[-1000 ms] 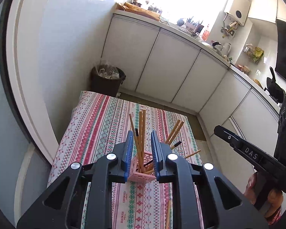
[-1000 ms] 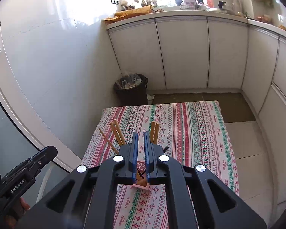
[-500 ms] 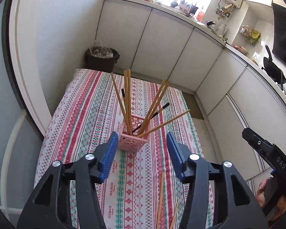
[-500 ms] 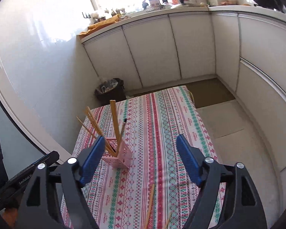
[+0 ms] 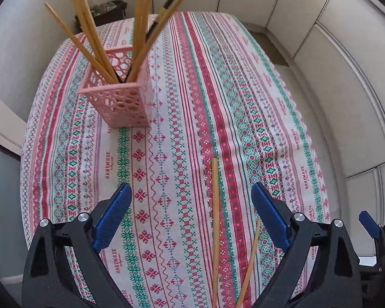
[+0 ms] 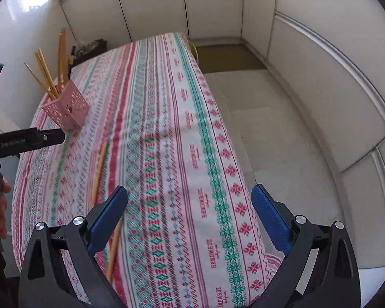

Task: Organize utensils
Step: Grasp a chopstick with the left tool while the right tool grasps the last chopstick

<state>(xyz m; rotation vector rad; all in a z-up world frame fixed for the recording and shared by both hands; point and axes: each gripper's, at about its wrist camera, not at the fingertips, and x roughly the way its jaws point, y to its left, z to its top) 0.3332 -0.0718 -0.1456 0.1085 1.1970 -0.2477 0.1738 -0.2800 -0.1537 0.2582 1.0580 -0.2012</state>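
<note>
A pink perforated holder (image 5: 120, 95) stands on the patterned tablecloth (image 5: 243, 118) and holds several wooden chopsticks (image 5: 141, 20) and a black one. It also shows in the right wrist view (image 6: 69, 109). Two loose wooden chopsticks lie on the cloth: a long one (image 5: 215, 231) and a slanted one (image 5: 249, 269). My left gripper (image 5: 191, 218) is open and empty above them. My right gripper (image 6: 190, 220) is open and empty over the cloth, with the loose chopsticks (image 6: 100, 169) to its left.
The table's right edge drops to a pale floor (image 6: 282, 133). White cabinet fronts (image 6: 320, 89) run around the back and right. A dark bin (image 5: 107, 7) stands beyond the table's far end. The left gripper's black finger (image 6: 28, 141) reaches in from the left.
Both grippers have opened from shut and dropped lower and closer to the table. The holder now sits ahead and left of the left gripper, and the loose chopsticks lie between its fingers.
</note>
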